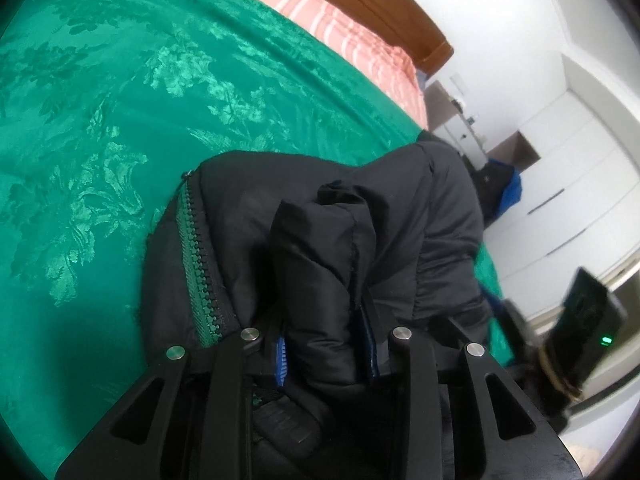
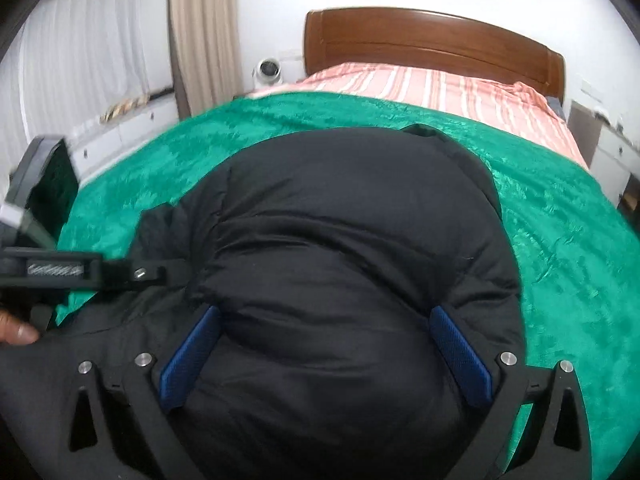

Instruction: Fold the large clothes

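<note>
A black puffer jacket (image 2: 352, 240) lies bunched on the green bedspread (image 2: 568, 248). It also shows in the left wrist view (image 1: 400, 208), with its zipper (image 1: 196, 264) along the left edge. My left gripper (image 1: 326, 354) is shut on a thick fold of the jacket; blue pads (image 1: 281, 364) show beside the fold. My right gripper (image 2: 326, 354) is open, its blue pads (image 2: 190, 354) spread wide on either side of the jacket's puffy bulk, resting on it. The left gripper (image 2: 100, 272) shows at the left of the right wrist view.
The bed has a pink striped sheet (image 2: 440, 84) and a brown wooden headboard (image 2: 432, 40). A curtain (image 2: 200, 32) and a low white cabinet (image 2: 120, 132) stand left of the bed. White wardrobes (image 1: 572, 168) and a nightstand (image 1: 460, 120) stand beside it.
</note>
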{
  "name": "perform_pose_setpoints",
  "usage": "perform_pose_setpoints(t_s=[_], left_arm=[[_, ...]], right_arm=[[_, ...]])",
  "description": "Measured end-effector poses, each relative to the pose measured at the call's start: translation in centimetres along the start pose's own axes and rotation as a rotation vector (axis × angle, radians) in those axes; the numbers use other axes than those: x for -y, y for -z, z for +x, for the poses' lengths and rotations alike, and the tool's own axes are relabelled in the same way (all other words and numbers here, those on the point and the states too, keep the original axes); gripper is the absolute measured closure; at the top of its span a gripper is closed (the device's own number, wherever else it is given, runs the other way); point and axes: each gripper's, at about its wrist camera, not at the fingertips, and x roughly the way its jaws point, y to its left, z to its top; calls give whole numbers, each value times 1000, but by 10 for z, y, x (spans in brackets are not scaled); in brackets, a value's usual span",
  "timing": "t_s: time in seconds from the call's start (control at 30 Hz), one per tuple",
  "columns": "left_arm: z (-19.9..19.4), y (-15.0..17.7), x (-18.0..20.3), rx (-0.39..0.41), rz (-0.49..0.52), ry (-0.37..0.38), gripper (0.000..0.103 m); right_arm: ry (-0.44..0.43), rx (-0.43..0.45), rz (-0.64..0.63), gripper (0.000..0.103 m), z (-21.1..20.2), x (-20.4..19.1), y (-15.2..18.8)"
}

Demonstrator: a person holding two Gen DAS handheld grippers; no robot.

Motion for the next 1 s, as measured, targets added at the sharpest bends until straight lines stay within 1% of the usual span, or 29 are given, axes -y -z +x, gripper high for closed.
perform_pose_setpoints(t_s=[0.03,0.1,0.13,0.2,0.27,0.3,0.33,0.4,0.5,0.63,0.8,1.0], left_arm=[[-1,0,0,-7,1,-4,71],[-2,-2,-1,-22,-7,0,71],[-2,-3,-2,-30,-12,2,71],[-1,-6,0,-48,-10,-6,71],[0,-10,2,-65,4,-20,70],[-1,-11,4,-76,15,-29,70],[-1,-11,5,-84,19,-33,69],[0,-12,5,-95,19,-37,69],[5,-13,3,-100,7,-46,69],[9,-13,4,-114,-6,-54,69],[16,-18,8,-135,1,-84,69],[23,-20,5,-124,-23,-77,68]], right_arm=[[-6,2,-9,1,-13,-6,-2],[-89,69,-4,1,-45,-22,0],[-135,97,-32,1,-59,-36,3],[-160,115,-159,1,-73,-72,19],[-127,92,-273,3,-66,-97,41],[-112,77,-289,3,-59,-101,50],[-120,70,-261,2,-50,-98,59],[-120,77,-254,2,-42,-95,66],[-70,94,-325,2,-37,-104,75],[-47,119,-369,2,-34,-109,80],[-38,139,-375,2,-35,-111,82],[-37,140,-374,2,-36,-112,83]])
